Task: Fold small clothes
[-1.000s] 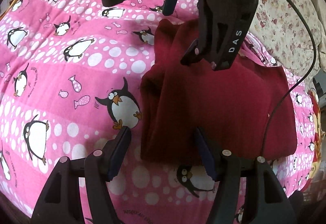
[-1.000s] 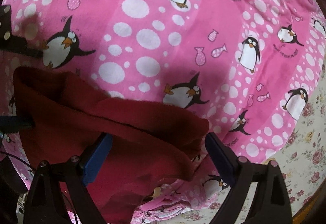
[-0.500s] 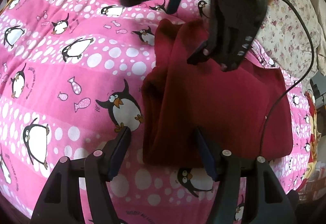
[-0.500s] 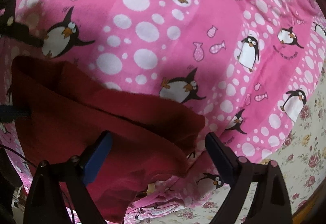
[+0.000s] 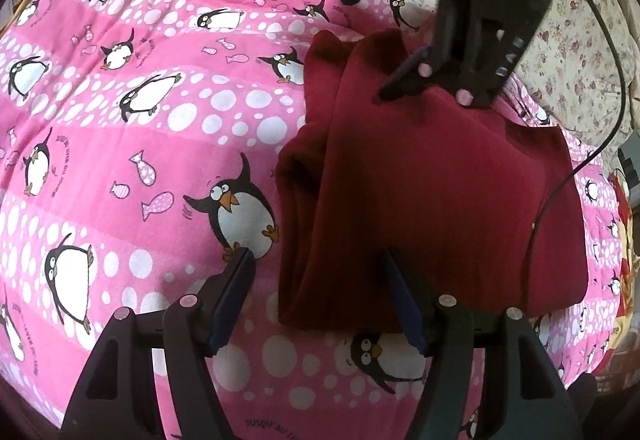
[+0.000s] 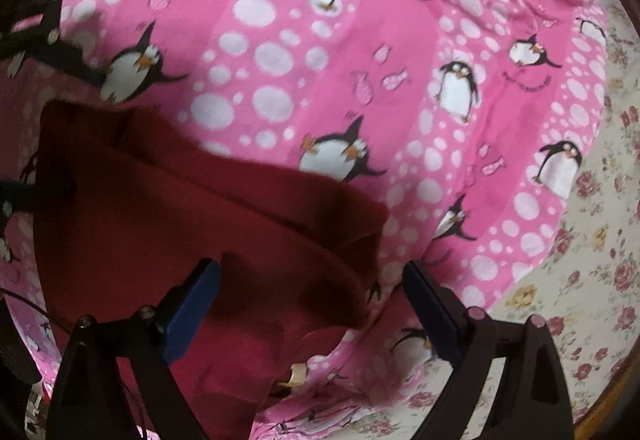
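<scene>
Garment (image 5: 432, 200) lies folded on blanket (image 5: 160, 128). Both hand-held grippers, left (image 5: 316, 300) and right (image 6: 312, 304), released, holding nothing. Next: grasp an edge for a further fold.

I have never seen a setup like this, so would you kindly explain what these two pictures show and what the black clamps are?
These are two hand-held grippers, each carrying a fisheye camera looking along its jaws. One picture comes from the left gripper, the other from the right gripper; the right one also appears from outside in the left view. On the pink penguin-print blanket lies a dark red folded fleece garment. Both pairs of jaws stand open over it, holding nothing.
</scene>
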The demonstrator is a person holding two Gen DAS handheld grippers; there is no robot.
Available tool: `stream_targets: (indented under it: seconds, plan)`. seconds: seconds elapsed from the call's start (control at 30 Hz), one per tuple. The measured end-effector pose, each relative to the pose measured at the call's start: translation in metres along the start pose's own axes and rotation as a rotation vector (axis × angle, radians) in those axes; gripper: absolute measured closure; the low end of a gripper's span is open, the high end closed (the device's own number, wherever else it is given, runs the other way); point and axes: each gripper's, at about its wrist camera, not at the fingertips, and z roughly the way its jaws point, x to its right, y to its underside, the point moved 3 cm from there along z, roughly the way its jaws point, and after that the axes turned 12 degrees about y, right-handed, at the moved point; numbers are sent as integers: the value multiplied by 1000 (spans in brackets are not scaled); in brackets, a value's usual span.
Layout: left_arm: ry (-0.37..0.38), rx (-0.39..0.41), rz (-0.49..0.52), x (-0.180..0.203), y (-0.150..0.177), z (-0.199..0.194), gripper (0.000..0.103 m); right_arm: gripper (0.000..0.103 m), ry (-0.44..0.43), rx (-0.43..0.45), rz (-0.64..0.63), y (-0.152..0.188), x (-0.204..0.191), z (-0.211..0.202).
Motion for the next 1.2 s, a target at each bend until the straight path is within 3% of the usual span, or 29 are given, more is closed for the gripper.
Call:
stream_targets:
  seconds: [0.23,0.47,0.6,0.67,0.83,0.93,1.07,1.2]
  plan:
    - [7,4,-7,-1,-3,5,50,8,-2,-14,12,5,-6,9]
    - [40,23,-34,-5,-14,11,50,8,-17,15,243,36,5,15]
    - [82,50,-73,-8,-21,12,62,8,-35,-26,395,59,15,25]
    - [88,48,-62,-5,-21,14,73,8,-48,-40,452,71,18,32]
    - [83,38,-68,-3,-26,19,73,8,-60,-52,577,89,26,39]
    - [97,29,-98,-6,-30,19,70,8,-104,-22,705,113,24,43]
    - [114,37,-139,-9,-35,22,62,8,-153,18,943,168,2,47]
    - [110,57,-177,-9,-44,26,57,8,-198,-28,1162,223,-29,47]
